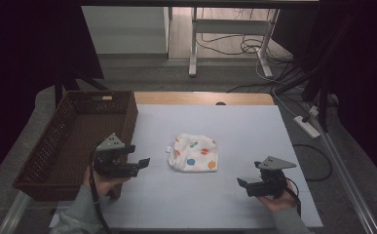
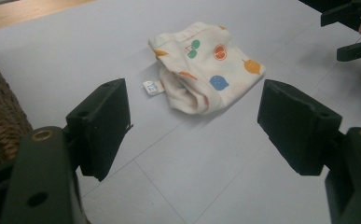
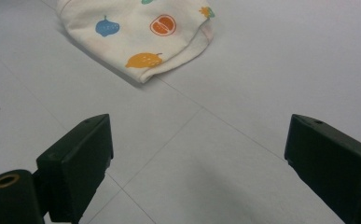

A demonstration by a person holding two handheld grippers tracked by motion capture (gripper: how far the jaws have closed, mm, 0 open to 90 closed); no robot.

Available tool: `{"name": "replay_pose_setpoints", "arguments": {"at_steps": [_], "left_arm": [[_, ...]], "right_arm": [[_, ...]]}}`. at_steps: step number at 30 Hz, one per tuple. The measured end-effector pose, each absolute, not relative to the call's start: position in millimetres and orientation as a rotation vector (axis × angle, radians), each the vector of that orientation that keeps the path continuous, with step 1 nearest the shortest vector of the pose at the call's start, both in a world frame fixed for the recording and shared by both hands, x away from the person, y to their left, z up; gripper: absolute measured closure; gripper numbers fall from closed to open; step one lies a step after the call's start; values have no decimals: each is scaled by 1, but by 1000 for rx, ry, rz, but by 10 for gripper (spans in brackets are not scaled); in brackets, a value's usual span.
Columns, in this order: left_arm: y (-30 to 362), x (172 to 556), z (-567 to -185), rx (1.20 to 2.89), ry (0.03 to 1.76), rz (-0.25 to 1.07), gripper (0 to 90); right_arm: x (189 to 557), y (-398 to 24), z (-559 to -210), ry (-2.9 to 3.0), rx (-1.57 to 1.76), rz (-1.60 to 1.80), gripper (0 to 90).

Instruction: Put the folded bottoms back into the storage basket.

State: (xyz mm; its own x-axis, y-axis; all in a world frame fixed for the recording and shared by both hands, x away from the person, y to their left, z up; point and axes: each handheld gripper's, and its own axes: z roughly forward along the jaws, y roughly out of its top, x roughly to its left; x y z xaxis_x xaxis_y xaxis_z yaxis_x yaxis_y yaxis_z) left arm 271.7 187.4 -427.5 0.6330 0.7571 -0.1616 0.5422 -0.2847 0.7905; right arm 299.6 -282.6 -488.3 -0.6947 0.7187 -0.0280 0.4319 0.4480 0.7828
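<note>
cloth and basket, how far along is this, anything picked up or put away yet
Nothing looks done: the cloth lies crumpled mid-table and the basket looks empty. Nothing is in hand: the left gripper and right gripper are both open, flanking the cloth without touching it. If the cloth goes in the basket, grasping and moving remain.

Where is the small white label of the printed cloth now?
In the left gripper view, the label lies flat on the table at the folded cloth's left edge, toward the wicker basket.

A folded cloth (image 1: 194, 152) lies mid-table (image 1: 254, 126). A wicker basket (image 1: 59, 146) sits at the table's left edge. The left gripper (image 1: 142, 163) hangs between basket and cloth (both apart); the right gripper (image 1: 243, 184) is right of the cloth, nearer the person.
</note>
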Motion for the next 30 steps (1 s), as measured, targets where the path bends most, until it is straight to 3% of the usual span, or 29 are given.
{"name": "replay_pose_setpoints", "arguments": {"at_steps": [30], "left_arm": [[146,294,-428,2001,970,260,243]], "right_arm": [[300,-282,-489,2357,980,1105,78]]}}
